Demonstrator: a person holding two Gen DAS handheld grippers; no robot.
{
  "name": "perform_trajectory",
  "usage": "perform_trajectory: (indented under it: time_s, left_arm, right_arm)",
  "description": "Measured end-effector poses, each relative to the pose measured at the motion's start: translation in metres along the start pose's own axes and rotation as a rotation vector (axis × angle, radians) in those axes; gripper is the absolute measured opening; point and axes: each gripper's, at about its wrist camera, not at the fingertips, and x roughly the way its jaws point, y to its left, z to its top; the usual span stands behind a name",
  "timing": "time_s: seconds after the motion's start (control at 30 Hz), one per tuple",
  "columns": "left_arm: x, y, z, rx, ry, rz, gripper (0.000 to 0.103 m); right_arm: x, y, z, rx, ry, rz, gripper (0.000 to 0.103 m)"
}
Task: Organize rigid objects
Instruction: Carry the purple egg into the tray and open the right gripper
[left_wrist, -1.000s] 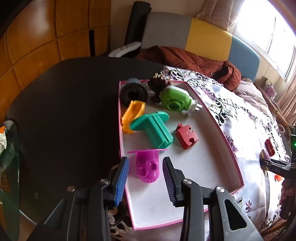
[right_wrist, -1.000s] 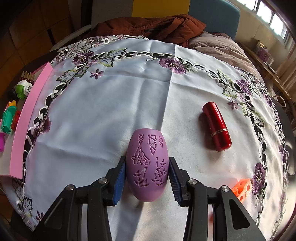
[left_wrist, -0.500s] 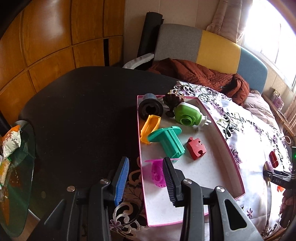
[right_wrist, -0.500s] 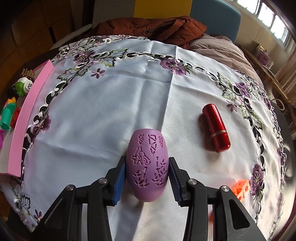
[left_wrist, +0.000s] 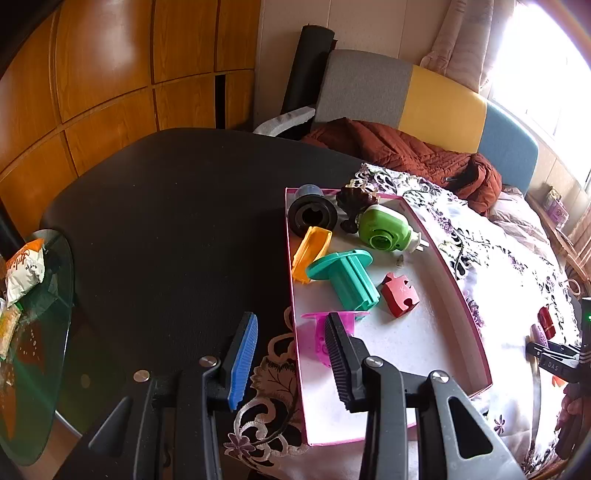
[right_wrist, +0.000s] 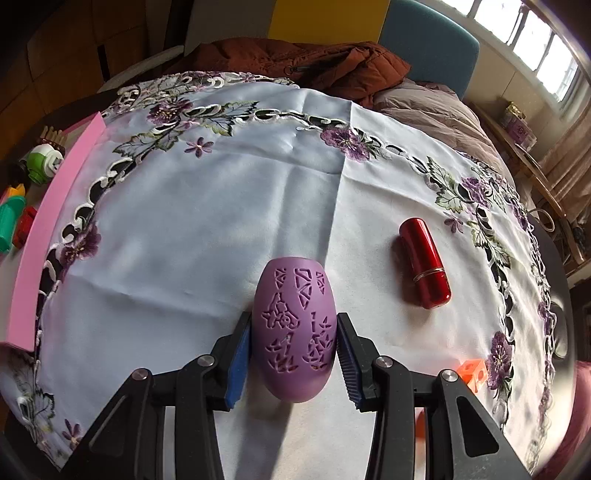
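Observation:
My right gripper (right_wrist: 293, 354) is shut on a purple perforated egg-shaped holder (right_wrist: 294, 325), just above the white embroidered tablecloth (right_wrist: 192, 236). A red lipstick tube (right_wrist: 424, 264) and a small orange block (right_wrist: 471, 373) lie to its right. My left gripper (left_wrist: 290, 354) is open and empty over the near left edge of the pink-rimmed tray (left_wrist: 448, 271). The tray holds a magenta piece (left_wrist: 317, 338), a teal flanged piece (left_wrist: 347, 275), a red puzzle piece (left_wrist: 400, 295), an orange piece (left_wrist: 311, 253), a green plug (left_wrist: 384, 229) and a black ring (left_wrist: 313, 216).
The tray's pink wall (right_wrist: 55, 229) shows at the left of the right wrist view. A black table top (left_wrist: 166, 229) lies left of the tray. A glass side table with snack packets (left_wrist: 26, 273) stands at far left. A sofa with a brown jacket (left_wrist: 406, 151) is behind.
My left gripper has drawn back and left from the magenta piece, which stays in the tray. My right gripper still holds the purple holder, shifted only slightly.

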Motion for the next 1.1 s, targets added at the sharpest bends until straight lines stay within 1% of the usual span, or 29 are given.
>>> perform_trajectory:
  time_s: [0.1,0.27,0.43,0.7,0.87,1.1]
  left_arm:
    - [0.000,-0.001,0.000,0.000,-0.002,0.001,0.038]
    - [-0.002,-0.002,-0.001,0.004,-0.003,-0.001,0.038]
    - [-0.002,0.000,-0.001,0.001,-0.005,0.002,0.038]
    - [-0.003,0.001,-0.001,0.000,-0.013,0.007,0.038]
    - [-0.007,0.002,0.000,0.004,-0.029,0.017,0.038]
    - [-0.013,0.004,0.002,0.010,-0.047,0.024,0.038]
  right_arm:
    - [-0.015,0.016,0.000,-0.026,-0.052,0.003,0.044]
    - [-0.032,0.050,0.003,-0.069,-0.115,0.005,0.044]
    - [-0.046,0.079,0.007,-0.083,-0.163,0.042,0.044]
    - [-0.065,0.112,0.015,-0.081,-0.210,0.116,0.044]
    - [-0.077,0.131,0.021,-0.079,-0.231,0.189,0.044]
    - [-0.084,0.174,0.027,-0.127,-0.224,0.284,0.044]
